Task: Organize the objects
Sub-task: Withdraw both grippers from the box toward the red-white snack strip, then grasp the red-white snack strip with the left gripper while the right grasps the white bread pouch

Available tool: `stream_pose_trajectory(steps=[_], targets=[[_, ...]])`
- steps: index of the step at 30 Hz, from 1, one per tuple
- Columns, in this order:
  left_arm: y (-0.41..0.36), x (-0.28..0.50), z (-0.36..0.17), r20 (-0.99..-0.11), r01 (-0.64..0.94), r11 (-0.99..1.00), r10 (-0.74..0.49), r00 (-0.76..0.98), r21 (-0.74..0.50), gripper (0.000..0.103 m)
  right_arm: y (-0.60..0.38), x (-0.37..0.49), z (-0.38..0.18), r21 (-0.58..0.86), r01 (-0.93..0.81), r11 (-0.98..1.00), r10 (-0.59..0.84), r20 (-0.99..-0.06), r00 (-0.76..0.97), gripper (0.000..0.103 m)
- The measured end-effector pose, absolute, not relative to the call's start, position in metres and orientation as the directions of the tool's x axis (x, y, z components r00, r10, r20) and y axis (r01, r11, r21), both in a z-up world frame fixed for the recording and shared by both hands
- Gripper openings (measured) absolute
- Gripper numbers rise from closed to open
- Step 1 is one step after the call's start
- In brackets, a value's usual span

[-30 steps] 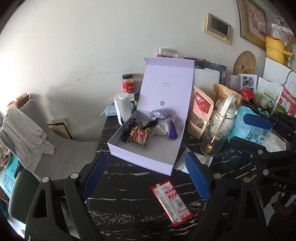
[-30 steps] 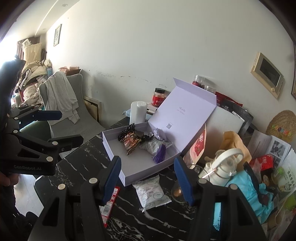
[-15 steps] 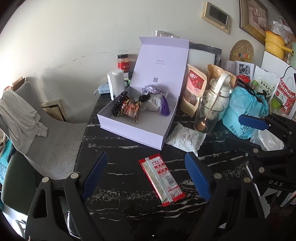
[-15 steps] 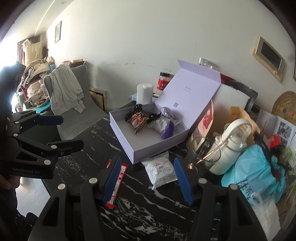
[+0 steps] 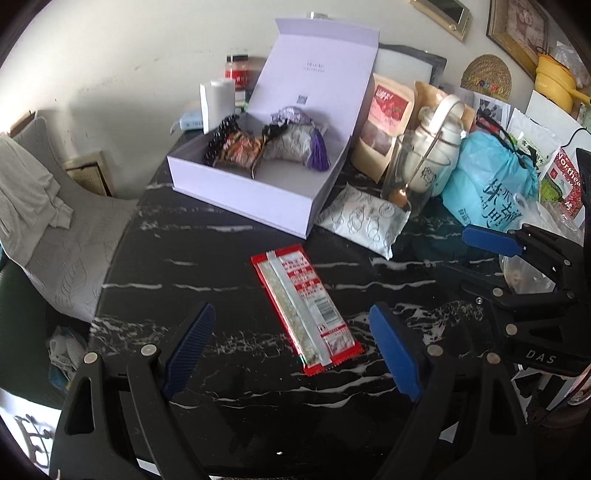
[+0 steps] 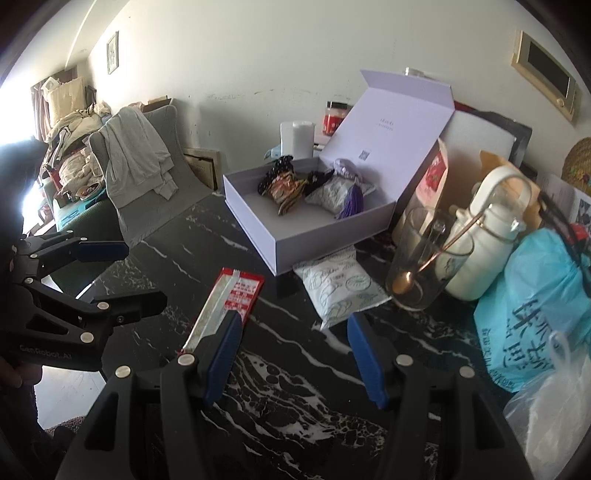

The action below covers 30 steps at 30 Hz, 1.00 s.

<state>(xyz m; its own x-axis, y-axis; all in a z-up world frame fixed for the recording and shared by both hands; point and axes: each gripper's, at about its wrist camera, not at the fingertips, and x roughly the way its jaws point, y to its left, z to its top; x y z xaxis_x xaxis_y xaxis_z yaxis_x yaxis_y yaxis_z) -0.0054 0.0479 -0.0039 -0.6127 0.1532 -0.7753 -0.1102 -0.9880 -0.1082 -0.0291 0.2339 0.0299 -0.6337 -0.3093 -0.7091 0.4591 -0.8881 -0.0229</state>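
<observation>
Lying flat between the left claw's (image 5: 291, 339) spread, empty fingers, the red packet (image 5: 304, 308) touches neither.

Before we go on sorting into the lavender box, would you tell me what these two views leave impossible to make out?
- Red packet: right wrist view, its near end hidden behind the right tongs.
- Clear jar: left wrist view, mostly hidden behind the lavender box lid.
- Box lid print: both views, too small to read.
- Blue bag: right wrist view, its far side cut off by the fisheye edge.
</observation>
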Motion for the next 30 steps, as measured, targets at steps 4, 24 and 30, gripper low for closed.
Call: stream_pose_trajectory(steps=[4, 24, 30], targets=[[0.05, -0.011, -0.023, -0.792, -0.103, -0.987, 0.162, -0.589, -0.125, 0.085, 0.236, -0.034, 0.012, -0.012, 0.471, -0.882, -0.313, -0.732, -0.605, 0.06], [0.064, -0.058, -0.091, -0.884, -0.04, -0.988, 0.15, -0.442, -0.147, 0.089, 0.24, -0.075, -0.028, 0.0, 0.479, -0.878, -0.313, -0.757, -0.573, 0.074], [0.075, -0.066, -0.096, -0.881, -0.056, -0.997, 0.08, -0.466, -0.061, 0.094, 0.239, -0.101, -0.03, -0.017, 0.476, -0.879, -0.295, -0.766, -0.572, 0.078]])
